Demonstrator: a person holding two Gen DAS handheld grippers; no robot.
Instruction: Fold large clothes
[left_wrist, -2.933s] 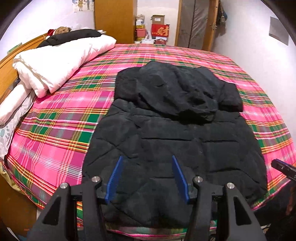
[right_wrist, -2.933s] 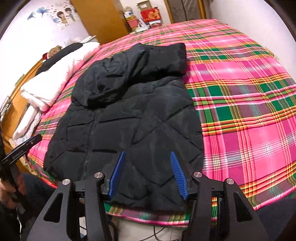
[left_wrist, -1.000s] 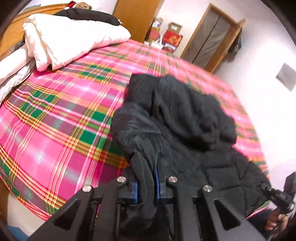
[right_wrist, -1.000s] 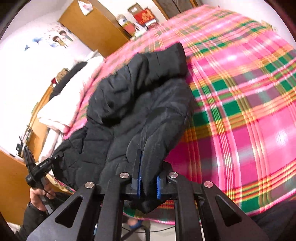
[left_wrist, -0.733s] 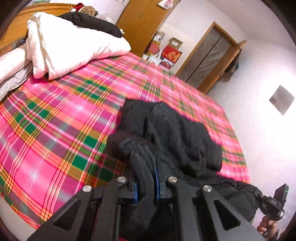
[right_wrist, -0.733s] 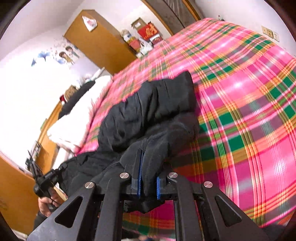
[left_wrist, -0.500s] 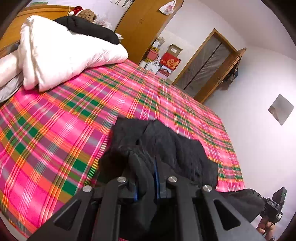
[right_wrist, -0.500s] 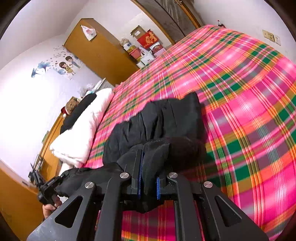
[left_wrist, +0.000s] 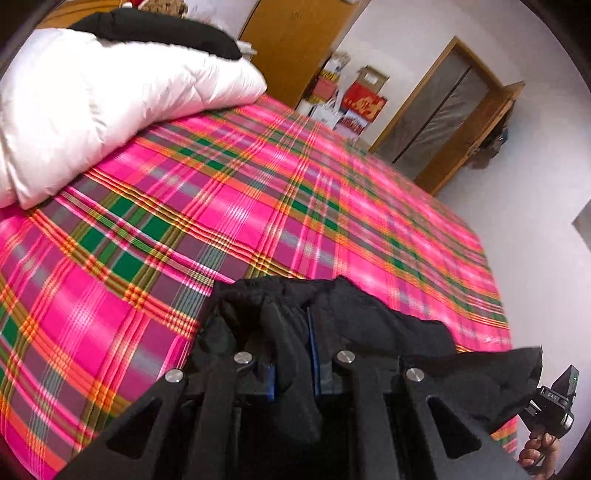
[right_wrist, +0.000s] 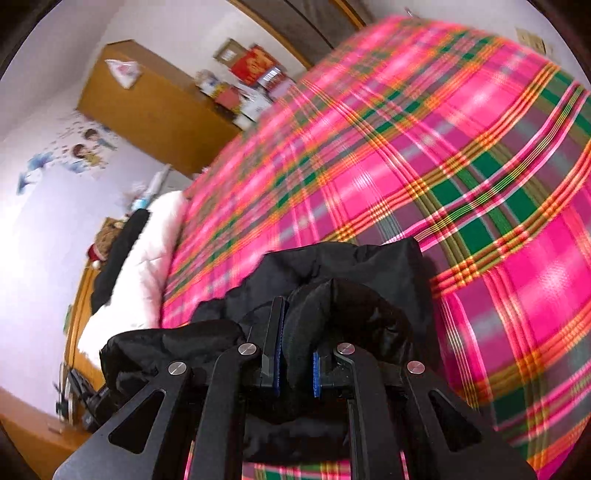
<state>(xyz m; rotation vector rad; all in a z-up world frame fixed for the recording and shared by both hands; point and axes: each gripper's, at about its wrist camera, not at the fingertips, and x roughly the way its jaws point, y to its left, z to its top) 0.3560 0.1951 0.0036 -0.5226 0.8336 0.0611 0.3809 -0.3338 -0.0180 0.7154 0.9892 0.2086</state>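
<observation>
Left claw (left_wrist: 291, 354): jaws closed on a bunched fold of the black jacket (left_wrist: 369, 332), cloth pinched between the blue pads and spilling out in front of and below them. Right claw (right_wrist: 295, 354): likewise clamped tight on a fold of the jacket (right_wrist: 347, 280).

Position of the garment: it hangs gathered directly at both claws, the bulk draped under them, and a span of fabric runs sideways from the left claw toward its right, where the other handle shows at the edge of view. The long axis of the held edge thus lies across, from claw to claw. Neither hand is the nearer; each holds one end.

Beyond the claws, ahead and below, lies the bed (left_wrist: 258, 206) with its pink plaid cover; a white duvet (left_wrist: 92, 103) sits far to the left.

Condition: puffy, quilted, dull black, heavily crumpled at the grips.

Judgement: the held edge is being carried forward over the body; laying it down calls for both claws to lower evenly.
</observation>
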